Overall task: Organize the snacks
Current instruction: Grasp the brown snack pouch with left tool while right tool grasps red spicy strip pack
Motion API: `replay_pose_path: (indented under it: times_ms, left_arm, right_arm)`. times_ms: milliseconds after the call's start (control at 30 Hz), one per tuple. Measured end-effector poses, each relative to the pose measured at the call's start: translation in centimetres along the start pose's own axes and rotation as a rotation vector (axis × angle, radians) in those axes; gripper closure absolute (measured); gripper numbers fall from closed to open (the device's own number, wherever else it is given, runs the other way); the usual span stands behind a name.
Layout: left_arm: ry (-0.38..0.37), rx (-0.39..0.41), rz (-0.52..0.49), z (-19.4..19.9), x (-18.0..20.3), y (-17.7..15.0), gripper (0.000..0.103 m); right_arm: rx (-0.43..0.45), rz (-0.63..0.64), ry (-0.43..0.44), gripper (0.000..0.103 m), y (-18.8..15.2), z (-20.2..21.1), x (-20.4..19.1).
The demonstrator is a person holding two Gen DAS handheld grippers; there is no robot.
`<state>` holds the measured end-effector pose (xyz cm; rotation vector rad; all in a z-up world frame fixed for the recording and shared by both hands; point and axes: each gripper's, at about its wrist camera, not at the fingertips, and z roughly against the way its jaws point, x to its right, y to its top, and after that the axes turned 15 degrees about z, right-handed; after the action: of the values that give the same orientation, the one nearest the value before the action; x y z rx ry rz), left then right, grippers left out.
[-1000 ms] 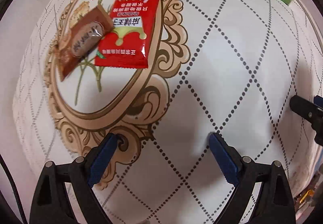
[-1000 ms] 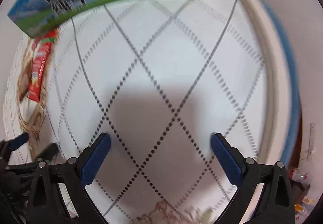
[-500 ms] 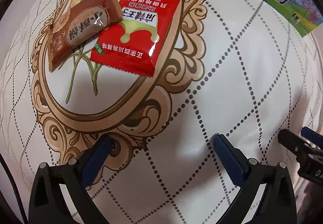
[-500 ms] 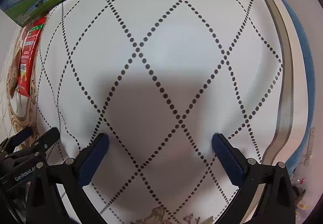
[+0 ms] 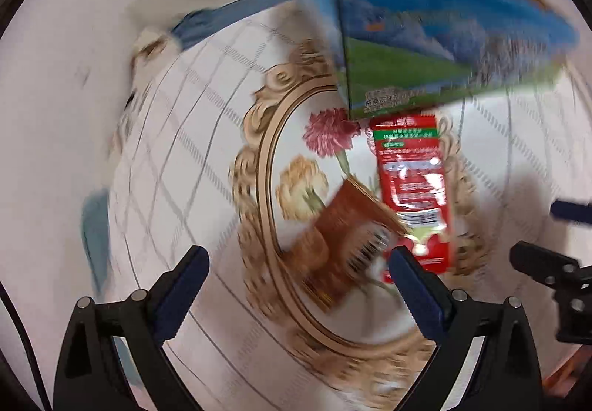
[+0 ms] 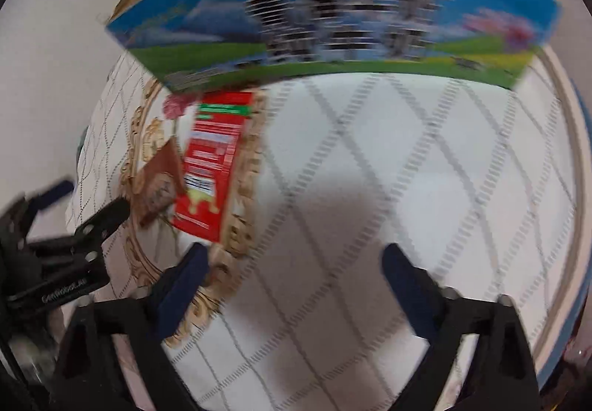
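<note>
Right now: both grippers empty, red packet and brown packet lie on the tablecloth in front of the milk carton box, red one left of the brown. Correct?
One slip: the red packet lies right of the brown packet, not left; the left wrist view shows it, and the right wrist view agrees. The rest stands: left gripper and right gripper empty, both packets on the tablecloth before the milk carton box.

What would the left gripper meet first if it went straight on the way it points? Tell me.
Most likely the brown snack packet, which lies between the open left gripper fingers; the picture is blurred, so depth is uncertain.
</note>
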<state>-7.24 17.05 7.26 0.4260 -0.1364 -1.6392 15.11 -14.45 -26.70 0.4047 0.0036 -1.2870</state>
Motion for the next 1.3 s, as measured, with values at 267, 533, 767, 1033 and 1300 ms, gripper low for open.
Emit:
replay_pose_path:
  times_ms: [267, 533, 767, 1033, 1300]
  left_arm:
    - [-0.082, -0.095, -0.298, -6.3, 1.7, 2.8, 0.009]
    - [-0.269, -0.274, -0.302, -7.8, 0.9, 2.9, 0.027]
    - [-0.237, -0.258, -0.239, -8.7, -1.3, 3.0, 0.045]
    - [-0.168, -0.301, 0.3, -8.8, -9.4, 2.0, 0.046]
    - [-0.247, -0.362, 0.37, -10.6, -11.2, 0.5, 0.032]
  right_arm:
    - [-0.01, -0.075, 0.021, 0.016, -0.2, -1.9, -0.8]
    - [-0.009, -0.135, 0.012, 0.016, -0.9, -0.6, 1.3]
    - [-0.015, -0.121, 0.019, 0.016, 0.6, -1.5, 0.1]
    - [-0.003, -0.129, 0.028, 0.017, 4.1, -4.0, -2.2]
    - [-0.061, -0.005, -0.152, 0.027, 7.5, -7.9, -5.9]
